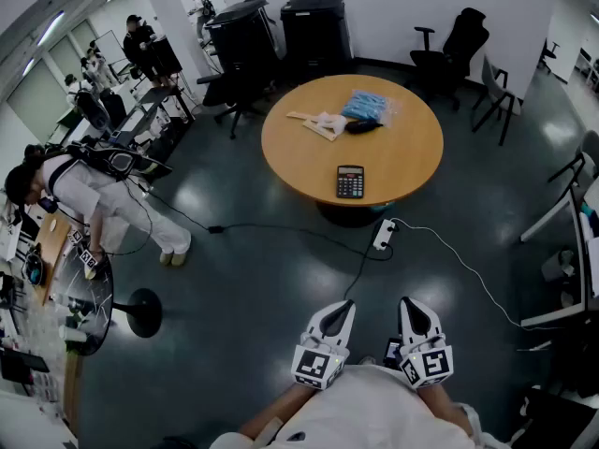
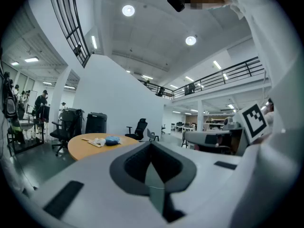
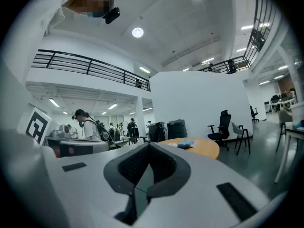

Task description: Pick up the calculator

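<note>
the left tongs (image 2: 151, 145) are closed, their two pale jaws meeting in a thin seam with nothing between them. the right tongs (image 3: 147, 145) are closed and empty too, jaws pressed together. in the head view the two sit side by side just in front of the person's body, near each other but not touching. each carries its marker cube at the back. both point out roughly level over the dark floor (image 1: 234, 279) toward a round wooden table (image 1: 299, 157).

the calculator (image 1: 350, 181) lies flat on the near part of that table, close to the edge that faces the tongs. it is well apart from both of them and untouched. farther back on the table lies a blue packet (image 1: 368, 107), with a small black object (image 1: 361, 126) just in front of it. a pale flat piece (image 1: 314, 124) with something white on it lies to their left.

on the floor near the table's base lies a white power strip (image 1: 384, 235). a black cable (image 1: 281, 228) runs off to the left and a white cable (image 1: 459, 260) trails to the right.

behind the table two tall black bins (image 1: 316, 26) stand against the white wall, with black office chairs (image 1: 454, 50) around them. at the left of the head view a person in white (image 1: 94, 195) bends over beside a small round table (image 1: 89, 302) cluttered with things. farther back another person (image 1: 140, 45) stands by some desks.
</note>
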